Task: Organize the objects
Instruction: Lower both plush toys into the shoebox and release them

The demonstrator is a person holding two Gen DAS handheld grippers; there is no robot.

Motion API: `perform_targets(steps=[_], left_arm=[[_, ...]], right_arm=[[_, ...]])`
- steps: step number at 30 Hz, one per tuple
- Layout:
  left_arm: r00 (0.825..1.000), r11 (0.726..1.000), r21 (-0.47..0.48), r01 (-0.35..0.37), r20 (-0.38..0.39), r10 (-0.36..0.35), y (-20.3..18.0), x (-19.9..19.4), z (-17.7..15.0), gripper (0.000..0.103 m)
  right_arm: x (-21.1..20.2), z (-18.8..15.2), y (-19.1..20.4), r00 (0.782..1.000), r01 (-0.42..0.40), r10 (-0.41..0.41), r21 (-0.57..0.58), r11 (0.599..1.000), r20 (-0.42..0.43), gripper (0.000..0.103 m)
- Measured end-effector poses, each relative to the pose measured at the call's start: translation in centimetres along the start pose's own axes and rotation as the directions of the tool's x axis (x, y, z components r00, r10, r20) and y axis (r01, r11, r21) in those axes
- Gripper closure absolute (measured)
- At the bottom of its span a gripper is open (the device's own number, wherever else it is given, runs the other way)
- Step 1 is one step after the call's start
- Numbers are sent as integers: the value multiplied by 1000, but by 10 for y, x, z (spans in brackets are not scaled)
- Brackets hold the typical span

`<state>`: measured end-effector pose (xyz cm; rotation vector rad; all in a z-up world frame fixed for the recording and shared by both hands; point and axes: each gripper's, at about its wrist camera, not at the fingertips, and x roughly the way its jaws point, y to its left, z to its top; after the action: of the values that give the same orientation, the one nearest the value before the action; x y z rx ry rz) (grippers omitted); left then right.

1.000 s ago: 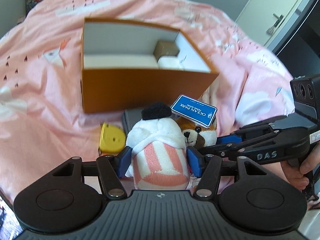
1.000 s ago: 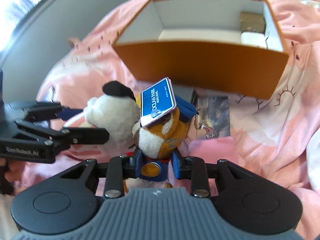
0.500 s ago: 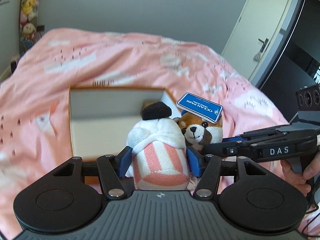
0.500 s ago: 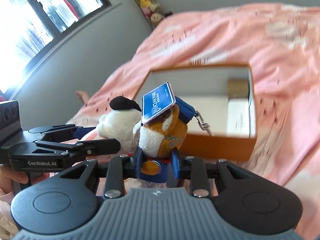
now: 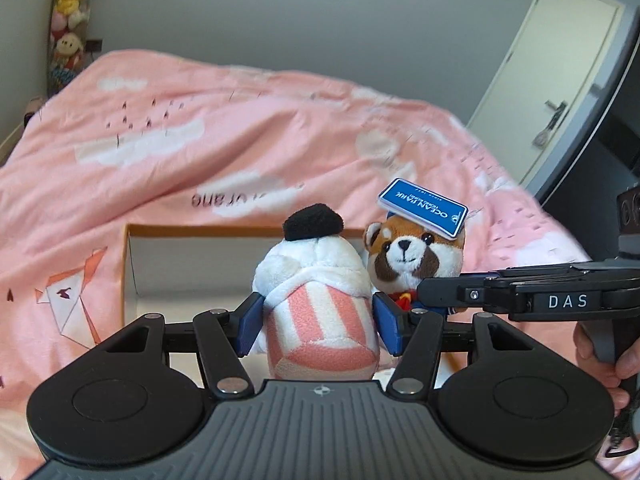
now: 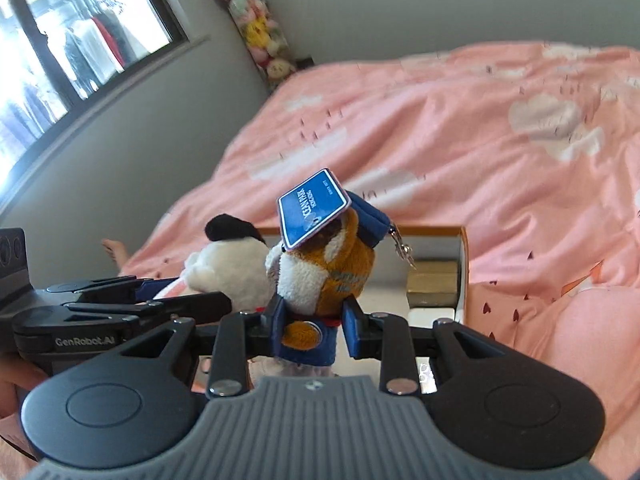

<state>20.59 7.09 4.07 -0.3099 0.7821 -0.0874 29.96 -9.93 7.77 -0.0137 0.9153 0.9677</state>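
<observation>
My left gripper [image 5: 318,322] is shut on a white plush toy [image 5: 316,296] with a pink-striped body and a black pompom. My right gripper [image 6: 312,326] is shut on a red panda plush [image 6: 324,272] with a blue Ocean Park tag [image 6: 312,208]; it also shows in the left wrist view [image 5: 414,258]. Both toys are held side by side above the open orange box [image 5: 168,264], whose white inside shows behind them. In the right wrist view the box [image 6: 462,264] holds a small brown block [image 6: 432,286].
The box lies on a pink bedspread [image 5: 200,140] with cloud prints. A door [image 5: 556,92] is at the right, a window [image 6: 60,52] at the left. Stuffed toys [image 6: 260,36] hang in the room's corner.
Both grippers have lifted their toys up from the bed and tilted level, over the box. The box now sits lower in both views.
</observation>
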Motion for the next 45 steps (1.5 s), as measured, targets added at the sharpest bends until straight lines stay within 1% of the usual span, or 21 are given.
perform_targets(steps=[2, 6, 10, 12, 15, 18, 20, 21, 23, 26, 29, 32, 34, 36, 37, 38, 39, 40, 42, 44, 45], left_arm=[[1000, 1000, 0, -15, -26, 15, 8, 22, -2, 36], [998, 1000, -1, -30, -47, 30, 22, 53, -4, 36], [998, 999, 38, -39, -48, 41, 24, 75, -7, 36], [998, 997, 60, -43, -52, 46, 24, 84, -8, 36], [995, 995, 80, -52, -80, 58, 25, 97, -8, 36], [984, 995, 80, -67, -159, 79, 29, 111, -7, 35], [978, 996, 68, -60, -193, 73, 33, 116, -6, 32], [976, 996, 68, -60, -205, 73, 34, 117, -5, 29], [971, 996, 65, -64, -228, 77, 36, 118, -3, 26], [954, 998, 43, -53, -292, 63, 40, 119, 0, 19], [945, 999, 23, -29, -325, 35, 44, 112, 1, 16], [936, 999, 31, -15, -351, 25, 45, 103, 3, 16], [926, 999, 50, -9, -377, 27, 44, 99, 2, 24], [909, 997, 74, -8, -415, 38, 42, 101, -1, 32], [905, 997, 81, -10, -424, 43, 41, 102, -3, 35], [901, 996, 93, -11, -432, 51, 38, 104, -5, 41], [897, 994, 107, -19, -438, 65, 36, 106, -8, 43], [897, 994, 104, -20, -436, 64, 36, 109, -11, 43], [901, 998, 69, -10, -431, 38, 35, 112, -14, 46], [915, 996, 81, -25, -399, 55, 32, 115, -12, 49], [923, 994, 99, -42, -378, 76, 29, 115, -11, 50]], right_arm=[[27, 2, -10, 998, 9, -9, 0, 1000, -58, 72], [77, -6, -28, 986, 36, -37, -10, 999, -165, 72], [109, -6, -39, 973, 43, -42, 1, 999, -228, 72], [120, -5, -40, 966, 50, -52, -14, 999, -252, 72], [133, -3, -41, 958, 75, -87, -54, 996, -273, 72], [147, -3, -45, 949, 72, -90, -72, 995, -301, 72], [155, -3, -48, 946, 76, -98, -81, 994, -309, 72], [159, -3, -49, 945, 78, -98, -78, 994, -312, 72], [162, -2, -51, 944, 78, -97, -73, 994, -317, 72], [168, -2, -52, 942, 81, -102, -77, 994, -319, 70], [168, -2, -52, 943, 79, -99, -76, 994, -317, 70], [167, -3, -52, 944, 77, -99, -82, 994, -315, 69], [166, -3, -52, 944, 77, -100, -84, 993, -316, 70], [166, -4, -51, 943, 81, -105, -89, 993, -316, 69], [166, -4, -50, 943, 82, -107, -91, 992, -316, 69], [165, -4, -50, 943, 84, -110, -94, 992, -316, 69], [164, -4, -49, 943, 85, -112, -96, 992, -315, 69], [163, -4, -49, 942, 86, -113, -98, 991, -314, 69], [161, -4, -48, 942, 88, -116, -101, 991, -315, 69], [159, -5, -48, 941, 88, -118, -107, 990, -317, 69], [159, -5, -47, 940, 86, -118, -112, 990, -320, 70]])
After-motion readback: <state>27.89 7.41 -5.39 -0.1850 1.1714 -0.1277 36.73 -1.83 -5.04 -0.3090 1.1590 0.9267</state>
